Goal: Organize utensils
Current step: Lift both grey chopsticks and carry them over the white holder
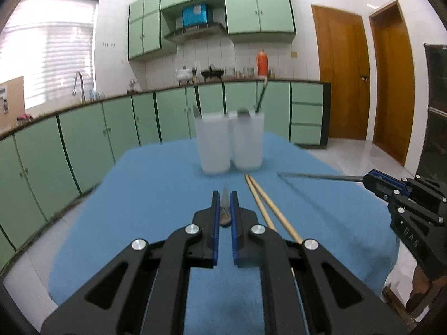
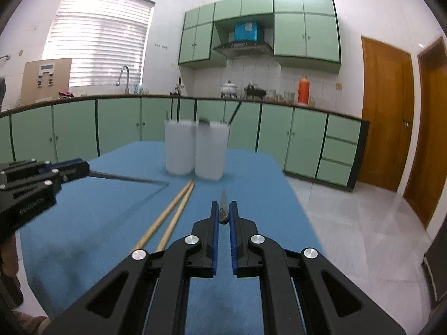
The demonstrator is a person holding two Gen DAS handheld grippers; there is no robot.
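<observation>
Two white translucent cups (image 1: 230,142) (image 2: 195,148) stand side by side at the far end of a blue-covered table (image 1: 156,184) (image 2: 251,173), with a few utensils standing in them. My left gripper (image 1: 225,203) is shut on a thin metal utensil (image 1: 225,199), seen end-on; from the right wrist view (image 2: 86,169) it shows as a long dark rod (image 2: 128,178) held level above the table. My right gripper (image 2: 222,213) is shut on a similar metal utensil (image 2: 223,198), which in the left wrist view (image 1: 366,180) reaches left as a long rod (image 1: 318,176). Two wooden chopsticks (image 1: 265,203) (image 2: 173,212) lie between the grippers.
Green kitchen cabinets (image 1: 83,145) and a counter with a tap (image 1: 79,83) and an orange bottle (image 1: 262,62) run behind the table. Wooden doors (image 1: 343,78) stand at the right. The tiled floor (image 2: 363,223) lies right of the table.
</observation>
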